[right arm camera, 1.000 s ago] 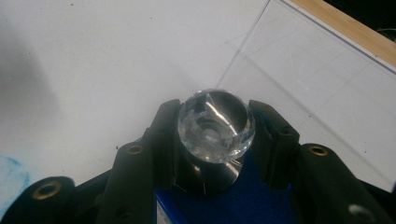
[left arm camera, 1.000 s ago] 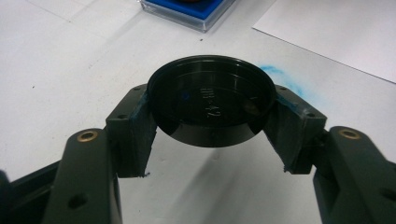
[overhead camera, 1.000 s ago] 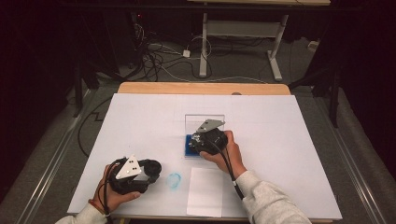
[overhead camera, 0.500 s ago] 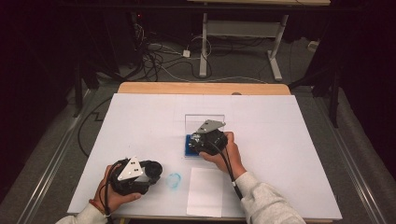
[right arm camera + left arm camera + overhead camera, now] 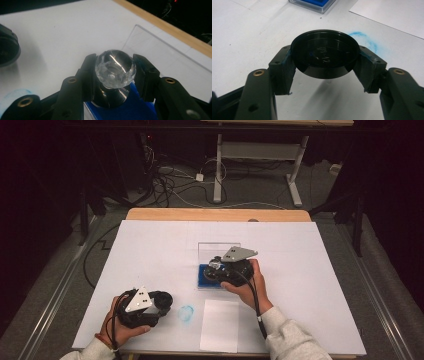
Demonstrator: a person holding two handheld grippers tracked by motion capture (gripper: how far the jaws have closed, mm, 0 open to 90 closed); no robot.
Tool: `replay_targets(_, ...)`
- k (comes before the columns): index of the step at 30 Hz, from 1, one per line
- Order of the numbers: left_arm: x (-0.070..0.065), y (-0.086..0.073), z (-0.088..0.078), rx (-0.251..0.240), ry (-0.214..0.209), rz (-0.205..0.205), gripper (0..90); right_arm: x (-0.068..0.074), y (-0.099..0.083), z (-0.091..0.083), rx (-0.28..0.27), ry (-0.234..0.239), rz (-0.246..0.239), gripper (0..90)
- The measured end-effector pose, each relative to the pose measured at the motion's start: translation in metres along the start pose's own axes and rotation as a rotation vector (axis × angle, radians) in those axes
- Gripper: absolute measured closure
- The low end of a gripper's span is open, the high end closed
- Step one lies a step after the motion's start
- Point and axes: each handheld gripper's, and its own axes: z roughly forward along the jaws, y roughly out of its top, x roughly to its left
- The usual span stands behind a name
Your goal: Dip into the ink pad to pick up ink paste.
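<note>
We take the blue ink pad (image 5: pixel 206 276) in its clear case as our landmark, mid-table on the white table cover (image 5: pixel 150 245). The case's clear lid (image 5: pixel 219 251) stands open on the far side of the pad.

The right gripper (image 5: pixel 115 68) sits right over the pad, jaws clamped on the clear round knob of a stamp (image 5: pixel 115 67). In the right gripper view we see the knob pinched from both sides, with the stamp's dark base below it, over the blue of the pad; we can't tell if the base touches the pad. In the high view this gripper (image 5: pixel 214 270) covers the near right part of the pad.

The left gripper (image 5: pixel 325 56) is well to the near left of the pad, jaws closed tight on a black round lid (image 5: pixel 325 53), held off the table with its shadow below. In the high view the lid (image 5: pixel 161 299) shows at that gripper's tip.

A blue ink smudge (image 5: pixel 186 313) lies on the cover between the lid and the pad, on the near side. A white paper sheet (image 5: pixel 220 325) lies just nearer than the pad, beside the smudge.
</note>
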Motion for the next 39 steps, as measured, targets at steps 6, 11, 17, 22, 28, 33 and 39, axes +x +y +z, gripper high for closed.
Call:
replay_targets(6,0.002,-0.002,0.0,-0.003,-0.001,-0.008,37.0,-0.006,0.016,-0.032,-0.075,-0.011,0.005,56.9)
replay_targets(11,0.004,-0.004,-0.002,-0.007,-0.001,-0.012,37.0,-0.011,0.026,-0.055,-0.1,-0.026,-0.003,56.9)
replay_targets(17,0.004,-0.004,-0.004,-0.019,0.001,-0.009,37.0,-0.012,0.032,-0.07,-0.118,-0.037,-0.029,56.9)
replay_targets(22,0.003,-0.005,-0.006,-0.025,0.006,-0.014,37.0,-0.018,0.036,-0.077,-0.14,-0.038,-0.002,56.9)
replay_targets(28,0.004,-0.006,-0.006,-0.02,0.009,-0.02,37.0,-0.02,0.038,-0.075,-0.128,-0.041,-0.014,57.0)
replay_targets(33,0.004,-0.008,-0.007,-0.011,0.008,-0.021,37.0,-0.022,0.032,-0.063,-0.12,-0.069,-0.006,57.0)
replay_targets(39,0.004,-0.008,-0.008,-0.012,0.009,-0.028,37.0,-0.029,0.017,-0.046,-0.072,-0.068,0.031,57.0)
